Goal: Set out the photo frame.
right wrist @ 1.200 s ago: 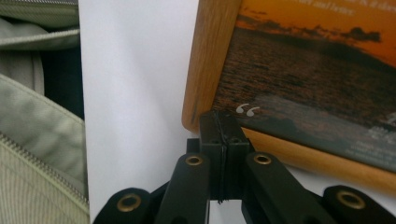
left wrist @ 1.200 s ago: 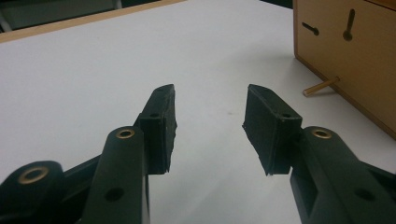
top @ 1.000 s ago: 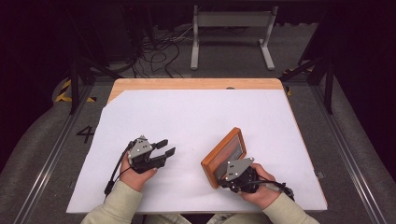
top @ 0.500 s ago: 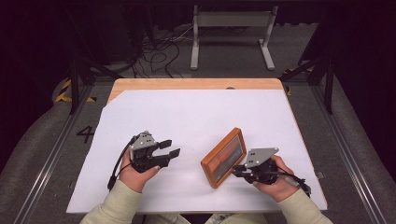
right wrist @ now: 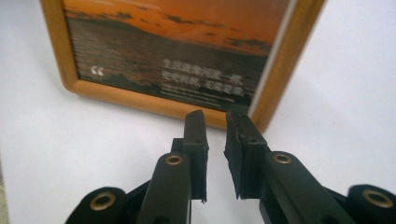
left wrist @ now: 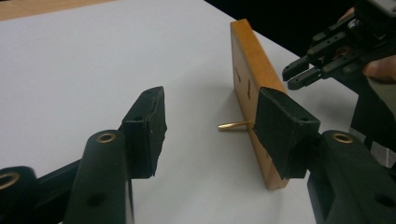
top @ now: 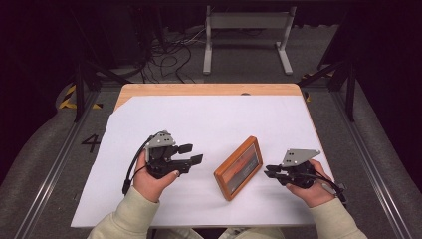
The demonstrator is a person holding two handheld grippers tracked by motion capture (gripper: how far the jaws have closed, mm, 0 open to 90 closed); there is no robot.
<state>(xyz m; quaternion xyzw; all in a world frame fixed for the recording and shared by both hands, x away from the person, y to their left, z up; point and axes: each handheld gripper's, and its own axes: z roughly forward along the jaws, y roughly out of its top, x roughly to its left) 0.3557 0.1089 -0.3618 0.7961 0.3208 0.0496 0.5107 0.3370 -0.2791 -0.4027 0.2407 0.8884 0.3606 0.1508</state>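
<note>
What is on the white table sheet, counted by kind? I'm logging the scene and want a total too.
Picture frame, wooden, standing on the white sheet: 1
Handheld grippers, left gripper and right gripper: 2
Total: 3

A lab or recording studio: a wooden tabletop (top: 209, 89) under a white sheet (top: 209, 124) stands on grey carpet between floor rails (top: 45, 174), with loose cables (top: 169, 55), a metal stand (top: 246, 30) and black surroundings behind
</note>
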